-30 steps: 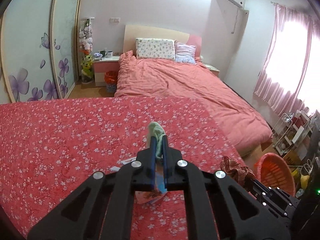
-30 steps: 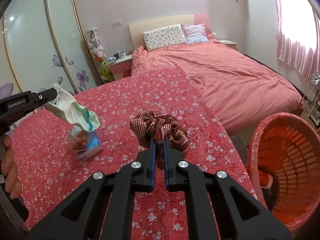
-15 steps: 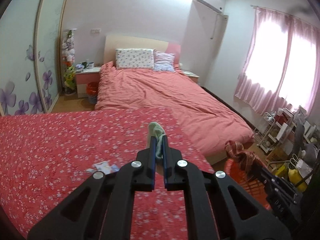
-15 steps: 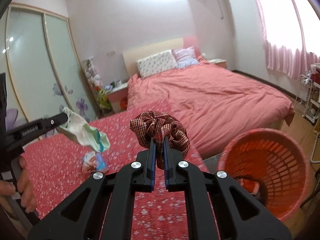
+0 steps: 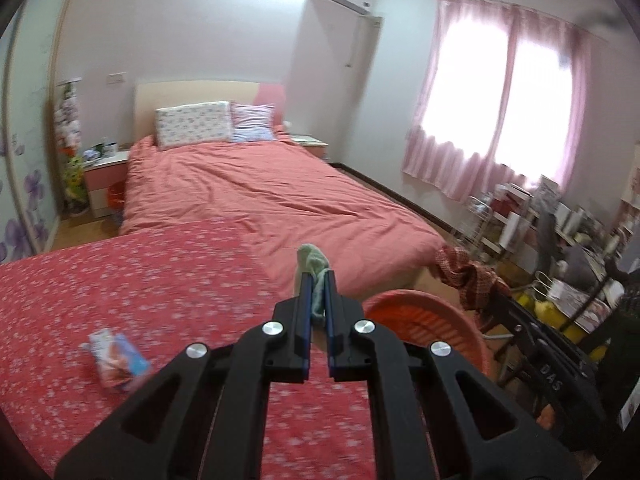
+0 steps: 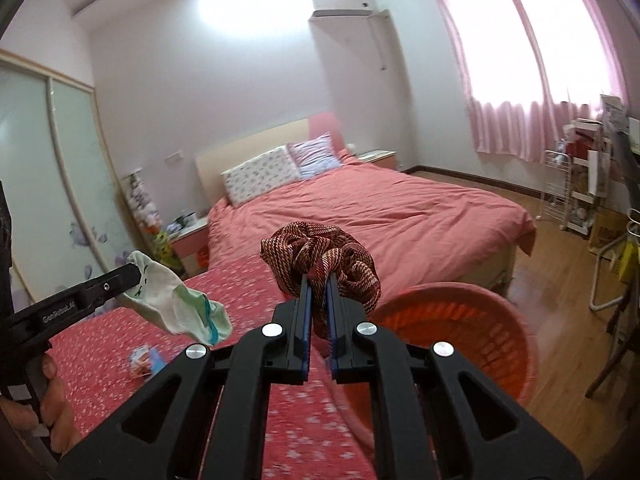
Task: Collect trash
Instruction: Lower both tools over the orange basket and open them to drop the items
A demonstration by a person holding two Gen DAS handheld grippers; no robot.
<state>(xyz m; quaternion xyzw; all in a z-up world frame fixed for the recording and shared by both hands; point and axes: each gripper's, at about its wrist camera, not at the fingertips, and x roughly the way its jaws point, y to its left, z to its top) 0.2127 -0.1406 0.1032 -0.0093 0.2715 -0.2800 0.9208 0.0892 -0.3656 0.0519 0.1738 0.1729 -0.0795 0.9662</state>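
My left gripper (image 5: 316, 280) is shut on a white and pale green sock (image 5: 313, 264); in the right wrist view that sock (image 6: 176, 306) hangs from the left gripper (image 6: 134, 274) above the red flowered cover. My right gripper (image 6: 318, 284) is shut on a bunched red-brown patterned cloth (image 6: 324, 254), which also shows at the right of the left wrist view as the cloth (image 5: 466, 274). An orange plastic basket (image 6: 460, 332) stands just ahead and to the right of both grippers, beside the cover's edge; its rim (image 5: 424, 320) is partly hidden by the left gripper.
A small colourful wrapper (image 5: 118, 356) lies on the red flowered cover (image 5: 120, 280). A pink bed (image 5: 260, 188) fills the room behind. Racks and clutter (image 5: 560, 248) stand under the pink-curtained window. Wooden floor (image 6: 560, 264) lies right of the basket.
Both grippers have risen and swung right, away from the wrapper and toward the basket, each still holding its cloth. The basket now sits closer under the fingertips.
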